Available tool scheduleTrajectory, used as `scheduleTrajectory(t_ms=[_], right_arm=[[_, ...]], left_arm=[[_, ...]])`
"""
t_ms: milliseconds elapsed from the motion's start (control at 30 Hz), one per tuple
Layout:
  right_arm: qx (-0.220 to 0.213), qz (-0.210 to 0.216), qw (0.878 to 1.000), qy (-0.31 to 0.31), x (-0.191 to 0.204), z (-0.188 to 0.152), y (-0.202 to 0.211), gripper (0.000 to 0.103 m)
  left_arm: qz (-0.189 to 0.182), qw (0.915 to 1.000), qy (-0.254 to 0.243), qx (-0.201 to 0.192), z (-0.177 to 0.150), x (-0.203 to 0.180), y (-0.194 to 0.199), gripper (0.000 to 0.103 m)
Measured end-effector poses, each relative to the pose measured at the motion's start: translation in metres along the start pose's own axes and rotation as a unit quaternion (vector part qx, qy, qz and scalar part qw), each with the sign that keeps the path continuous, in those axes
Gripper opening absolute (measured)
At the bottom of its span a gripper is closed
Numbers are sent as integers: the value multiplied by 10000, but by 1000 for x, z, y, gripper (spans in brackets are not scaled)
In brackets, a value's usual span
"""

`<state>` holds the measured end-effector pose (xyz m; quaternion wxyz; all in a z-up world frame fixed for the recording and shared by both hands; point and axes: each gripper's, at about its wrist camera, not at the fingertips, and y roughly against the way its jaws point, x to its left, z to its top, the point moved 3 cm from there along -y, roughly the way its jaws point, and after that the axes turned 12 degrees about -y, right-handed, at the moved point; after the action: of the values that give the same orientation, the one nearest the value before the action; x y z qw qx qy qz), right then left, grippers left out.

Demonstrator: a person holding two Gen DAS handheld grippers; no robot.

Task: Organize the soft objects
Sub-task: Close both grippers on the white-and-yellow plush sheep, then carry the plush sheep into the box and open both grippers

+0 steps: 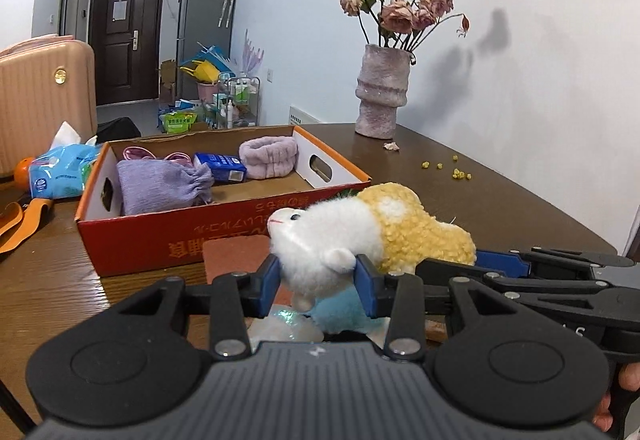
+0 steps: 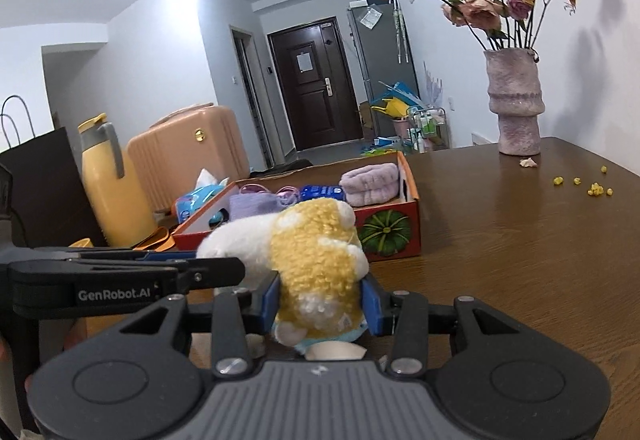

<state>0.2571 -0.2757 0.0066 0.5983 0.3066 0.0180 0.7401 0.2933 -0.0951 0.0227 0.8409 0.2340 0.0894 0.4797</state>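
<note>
A plush toy with a white head and curly yellow body (image 1: 352,232) is held above the brown table by both grippers. My left gripper (image 1: 318,280) is shut on its white head. My right gripper (image 2: 322,304) is shut on its yellow body (image 2: 316,264); it also shows in the left wrist view (image 1: 500,264), coming in from the right. Just behind the toy stands the open red cardboard box (image 1: 224,240), holding a purple pouch (image 1: 160,186), a lilac fuzzy band (image 1: 268,158) and a blue packet (image 1: 220,165). The box also shows in the right wrist view (image 2: 394,232).
A pink vase of dried roses (image 1: 382,92) stands at the back of the table (image 1: 500,192), with yellow crumbs (image 1: 456,170) nearby. A blue tissue pack (image 1: 60,172) and orange strap (image 1: 24,216) lie left of the box. A yellow jug (image 2: 106,184) and a pink suitcase (image 2: 188,156) stand beyond.
</note>
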Motion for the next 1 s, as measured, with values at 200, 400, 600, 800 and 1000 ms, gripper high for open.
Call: scheduleTrajectory(t_ms=[200,400,600,800,1000], right_arm=[[-103,-49,9998,149,8,13,-6,42],[-256,-253,9978,552,9,63,-55,42],[213,-279,9990,285,-23,103,-152,42],[636,-586,9958,305,-39,105,-217,42],[711,-894,9910,692,-33,98,-231,48]], left_arm=[[-93,9998,81,-156,12,13,-6,40],[-196,9992,182,-304,55,46,-60,40],[-358,9952,837,365,85,99,-161,40],[-343,9885,964,1110,80,119,-230,41],[-408,9857,927,1346,69,119,-249,42]])
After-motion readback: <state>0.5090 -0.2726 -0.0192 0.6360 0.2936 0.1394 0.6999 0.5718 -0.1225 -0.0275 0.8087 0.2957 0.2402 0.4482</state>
